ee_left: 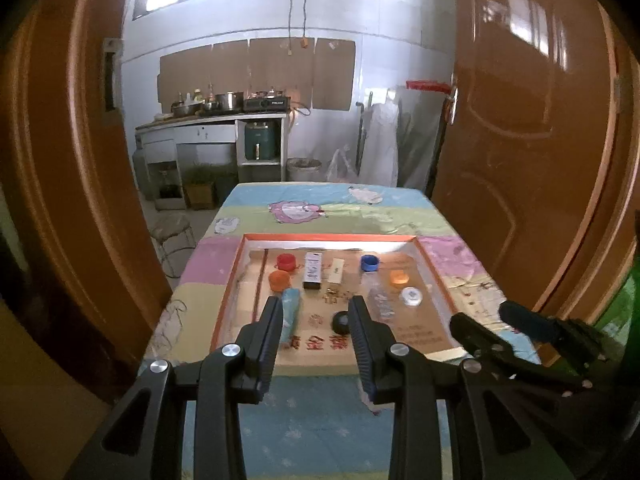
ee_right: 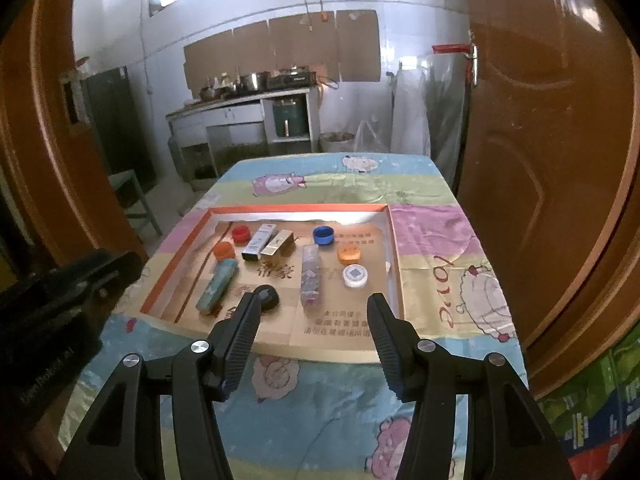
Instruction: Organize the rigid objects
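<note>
My left tongs [ee_left: 316, 312] stand partly open over the near edge of the shallow orange-rimmed cardboard tray [ee_right: 176, 256], with nothing between the ribbed pads. That tray lies on the counter under a pastel cartoon-sheep cloth [ee_right: 432, 224], and all the small things lie inside it.

Going from the left of the tray: a thin brown stick [ee_right: 202, 276] lies along the left wall. Next to it a red plastic bottle cap [ee_right: 241, 233] sits at the back, a darker orange plastic cap [ee_right: 224, 250] just in front of it, and a long teal rectangular box [ee_right: 218, 286] lies nearer me. Beside the caps, a white-and-dark slim carton [ee_right: 259, 243] and a gold-and-white slim carton [ee_right: 277, 247] lie side by side, touching or nearly so. A flat black round lid [ee_right: 269, 297] sits near the front, partly behind my right tongs' left finger in the right wrist view. Right of the middle lies a clear plastic tube with speckled contents [ee_right: 311, 278]. Behind it is a blue plastic bottle cap [ee_right: 323, 235], then an orange plastic cap [ee_right: 349, 254], and in front of that a white round lid with a printed label [ee_right: 355, 276].

My right tongs [ee_right: 314, 312] hover empty above the tray's near edge, jaws spread wider than the left pair.
</note>
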